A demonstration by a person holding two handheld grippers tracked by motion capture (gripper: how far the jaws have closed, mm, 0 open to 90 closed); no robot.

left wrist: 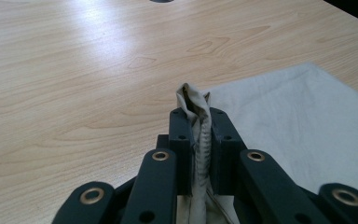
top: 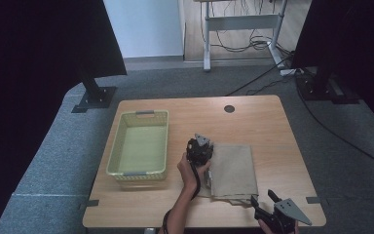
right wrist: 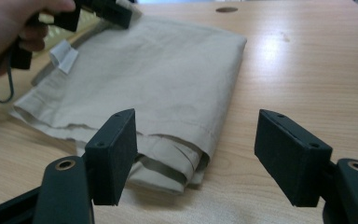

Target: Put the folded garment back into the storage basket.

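Note:
A folded beige cloth lies on the wooden table, right of centre. My left gripper sits at the cloth's far left corner, and in the left gripper view its jaws are shut on a bunched-up edge of the cloth. My right gripper rests near the table's front edge, by the cloth's near right corner. In the right gripper view it stands wide open, with the folded corner of the cloth just beyond its left pad. A white label shows at the cloth's left edge.
A pale yellow-green plastic basket, with nothing in it, stands on the left of the table. A round cable hole is at the back. Bare tabletop lies to the right of the cloth. Dark stands and cables sit on the floor behind.

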